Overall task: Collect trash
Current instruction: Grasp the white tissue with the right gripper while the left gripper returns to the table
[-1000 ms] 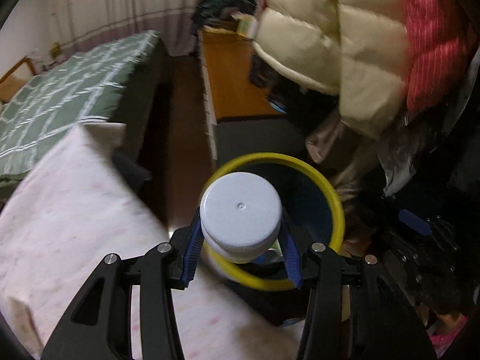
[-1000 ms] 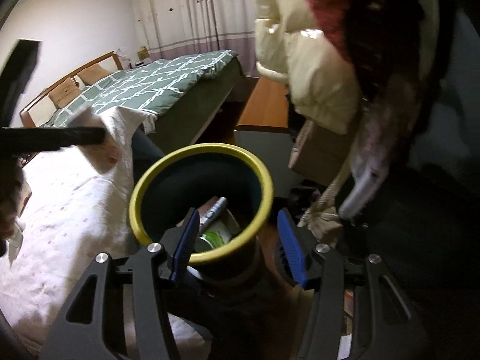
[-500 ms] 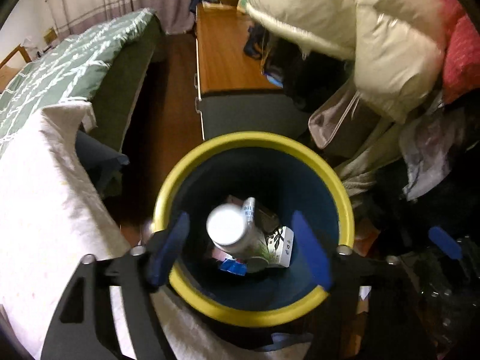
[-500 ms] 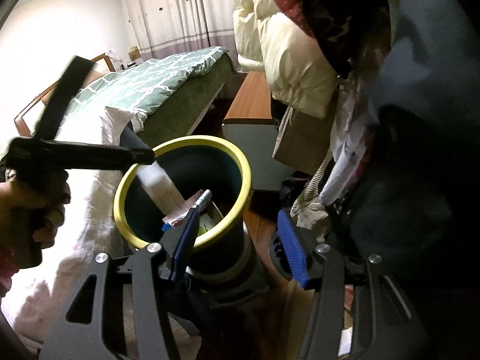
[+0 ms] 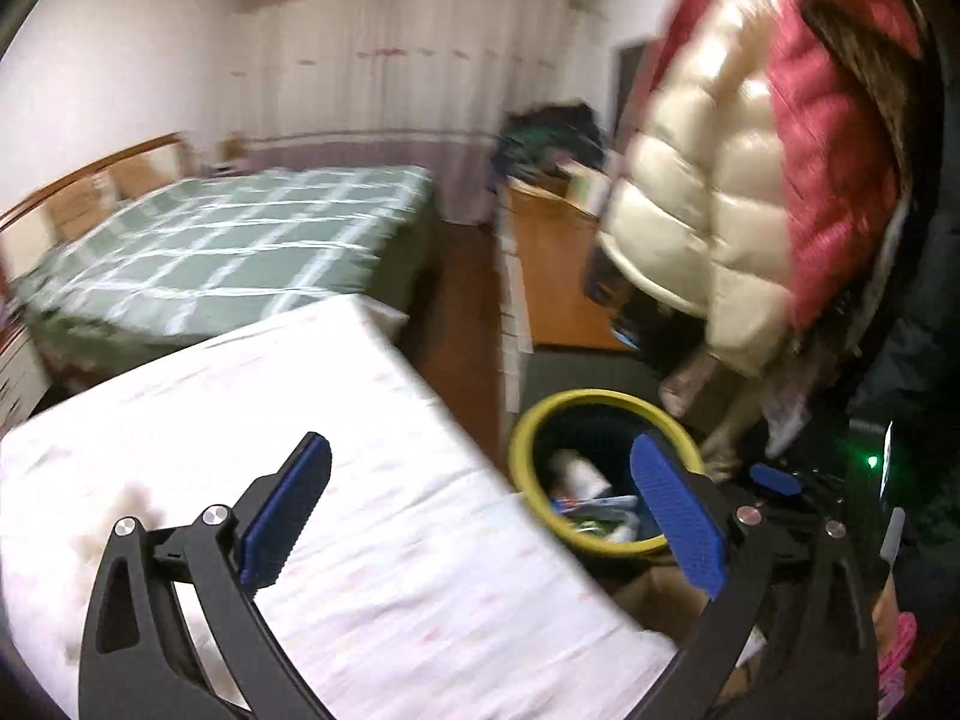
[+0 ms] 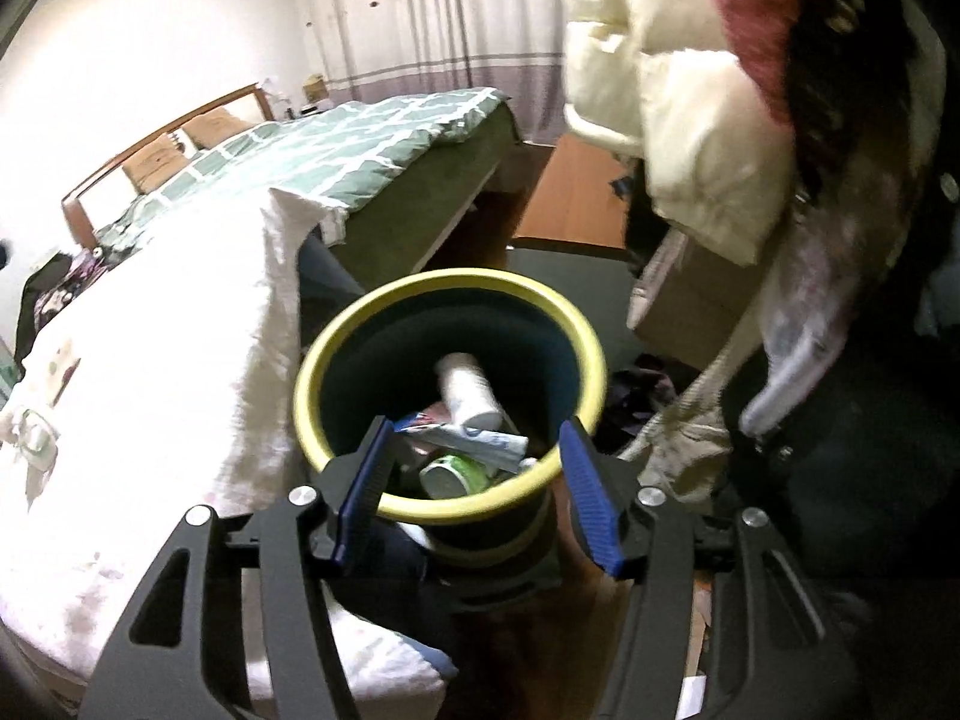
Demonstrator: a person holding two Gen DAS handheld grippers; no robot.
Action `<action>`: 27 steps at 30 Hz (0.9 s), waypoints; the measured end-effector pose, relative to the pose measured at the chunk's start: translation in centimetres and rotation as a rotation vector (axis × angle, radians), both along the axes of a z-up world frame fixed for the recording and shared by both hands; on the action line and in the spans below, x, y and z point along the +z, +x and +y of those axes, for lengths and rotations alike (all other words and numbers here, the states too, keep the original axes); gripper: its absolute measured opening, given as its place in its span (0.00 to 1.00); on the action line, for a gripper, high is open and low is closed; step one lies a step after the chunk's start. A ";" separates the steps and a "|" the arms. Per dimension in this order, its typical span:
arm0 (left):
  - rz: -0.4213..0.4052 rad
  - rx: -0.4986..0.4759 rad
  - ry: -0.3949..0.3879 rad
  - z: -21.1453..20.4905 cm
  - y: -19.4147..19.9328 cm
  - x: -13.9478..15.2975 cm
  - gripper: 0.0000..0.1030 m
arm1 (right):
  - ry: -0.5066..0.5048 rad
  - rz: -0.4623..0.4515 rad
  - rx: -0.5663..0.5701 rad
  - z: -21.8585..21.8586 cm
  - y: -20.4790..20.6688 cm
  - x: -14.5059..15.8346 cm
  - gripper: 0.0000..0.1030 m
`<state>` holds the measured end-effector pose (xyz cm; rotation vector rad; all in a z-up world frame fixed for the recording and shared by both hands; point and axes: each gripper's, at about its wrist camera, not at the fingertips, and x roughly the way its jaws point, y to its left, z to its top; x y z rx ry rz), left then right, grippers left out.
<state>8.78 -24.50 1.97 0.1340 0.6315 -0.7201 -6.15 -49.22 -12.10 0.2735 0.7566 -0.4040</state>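
Now, left gripper (image 5: 480,516): jaws opening, nothing between them.
Right gripper (image 6: 477,495): part-open, empty, straddling the bin's (image 6: 360,324) near rim at lower centre.
White bottle (image 6: 468,393): looks light, smooth, stiff; best gripped across the body.

Bedroom you are working in, under warm indoor light

You are facing a bed (image 6: 384,138) with a green checked cover and wooden headboard (image 6: 162,138); pale curtains (image 5: 384,78) are hanging along the far wall, and puffy coats (image 5: 720,180) are drooping over a low wooden cabinet (image 5: 558,276).

Right claw (image 6: 477,492): matt black plastic arms, ribbed blue rubbery pads; bin (image 6: 576,324) just ahead: smooth yellow plastic rim, dark matt wall; bedsheet (image 6: 150,372) to its left: white creased cloth; puffer jacket (image 5: 690,228) upper right: glossy quilted fabric.
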 end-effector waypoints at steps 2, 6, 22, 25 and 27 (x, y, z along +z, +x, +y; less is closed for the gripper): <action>0.012 0.098 -0.031 4.7 0.0 0.2 0.96 | -0.008 -0.001 0.029 0.9 0.7 0.3 0.54; 0.037 0.247 -0.053 12.0 -0.2 0.0 0.96 | -0.012 -0.014 0.086 2.9 2.0 1.2 0.54; -0.052 0.625 0.038 27.9 -4.0 -1.6 0.96 | 0.022 -0.003 0.613 21.5 12.1 3.2 0.54; -0.044 0.625 0.042 28.0 -4.3 -2.1 0.96 | 0.040 0.014 0.743 26.1 13.6 2.8 0.54; -0.032 0.627 0.043 28.2 -4.2 -2.5 0.96 | 0.031 0.033 0.797 28.7 14.7 2.6 0.54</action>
